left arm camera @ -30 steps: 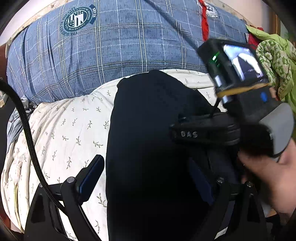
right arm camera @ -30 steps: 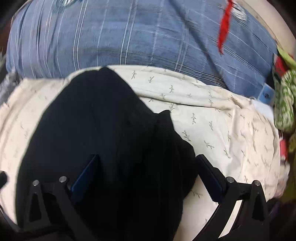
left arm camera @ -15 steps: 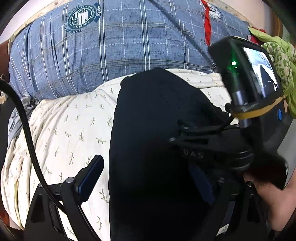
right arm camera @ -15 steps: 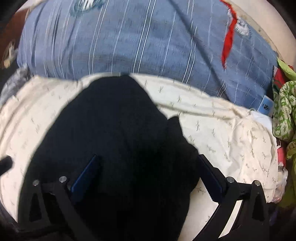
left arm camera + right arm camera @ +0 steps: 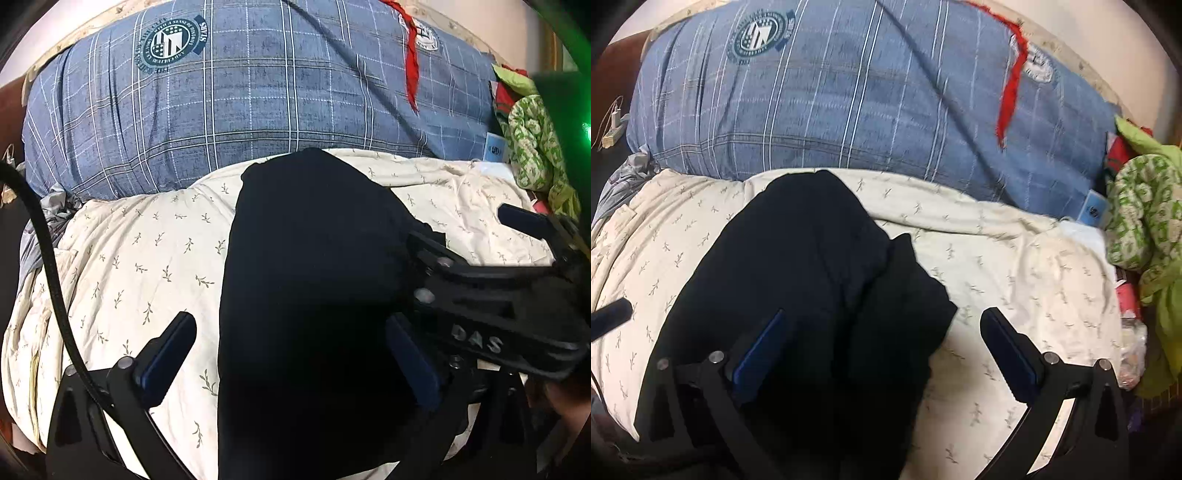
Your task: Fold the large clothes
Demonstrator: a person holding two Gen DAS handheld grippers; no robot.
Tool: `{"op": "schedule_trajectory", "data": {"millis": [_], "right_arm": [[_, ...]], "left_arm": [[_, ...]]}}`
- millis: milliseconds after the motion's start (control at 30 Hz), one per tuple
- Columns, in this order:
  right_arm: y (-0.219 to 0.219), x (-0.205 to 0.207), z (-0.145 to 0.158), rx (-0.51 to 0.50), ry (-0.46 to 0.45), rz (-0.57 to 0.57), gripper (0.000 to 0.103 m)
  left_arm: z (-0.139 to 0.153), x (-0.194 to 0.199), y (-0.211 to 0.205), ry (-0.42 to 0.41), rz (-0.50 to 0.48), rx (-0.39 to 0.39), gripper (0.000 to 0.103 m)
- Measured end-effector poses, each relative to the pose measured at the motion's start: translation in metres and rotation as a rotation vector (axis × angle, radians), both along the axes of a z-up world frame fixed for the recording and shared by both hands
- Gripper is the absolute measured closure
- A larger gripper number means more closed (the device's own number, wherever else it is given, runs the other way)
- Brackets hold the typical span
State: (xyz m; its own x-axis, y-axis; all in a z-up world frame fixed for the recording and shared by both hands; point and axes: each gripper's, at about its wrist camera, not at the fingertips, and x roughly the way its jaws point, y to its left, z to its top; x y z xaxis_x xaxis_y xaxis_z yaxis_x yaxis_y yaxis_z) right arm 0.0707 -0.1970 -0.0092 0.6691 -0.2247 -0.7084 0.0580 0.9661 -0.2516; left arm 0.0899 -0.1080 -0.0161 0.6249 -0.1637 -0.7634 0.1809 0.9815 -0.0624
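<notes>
A black garment (image 5: 314, 277) lies folded into a long dark shape on the cream leaf-print quilt (image 5: 129, 258). In the left wrist view my left gripper (image 5: 291, 354) hovers over its near end with the jaws opening. One pad is over the quilt and the other over the cloth, and neither presses on it. My right gripper (image 5: 476, 229) stands open at the garment's right edge. The right wrist view has the garment (image 5: 820, 266) under my right gripper (image 5: 886, 343), whose wide-apart pads hold nothing.
A big blue checked duvet (image 5: 258, 92) with round crests and a red strip (image 5: 410, 74) fills the back. Green patterned cloth (image 5: 1137, 221) is piled at the right. A black cable (image 5: 48, 258) crosses the left side. A charger (image 5: 613, 125) lies far left.
The right gripper has pulled back and up, sliding right and low in the left wrist view, so the garment looks smaller in its own view. The left gripper has stayed put.
</notes>
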Motion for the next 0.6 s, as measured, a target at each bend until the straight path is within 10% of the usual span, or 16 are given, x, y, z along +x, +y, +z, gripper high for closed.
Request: {"op": "schedule_trajectory", "data": {"millis": [600], "right_arm": [[0.008,-0.063,0.032,0.070,-0.041,-0.012,0.000]], "left_arm": [[0.022,-0.037,-0.001,-0.023,0.028,0.080,0.001]]}}
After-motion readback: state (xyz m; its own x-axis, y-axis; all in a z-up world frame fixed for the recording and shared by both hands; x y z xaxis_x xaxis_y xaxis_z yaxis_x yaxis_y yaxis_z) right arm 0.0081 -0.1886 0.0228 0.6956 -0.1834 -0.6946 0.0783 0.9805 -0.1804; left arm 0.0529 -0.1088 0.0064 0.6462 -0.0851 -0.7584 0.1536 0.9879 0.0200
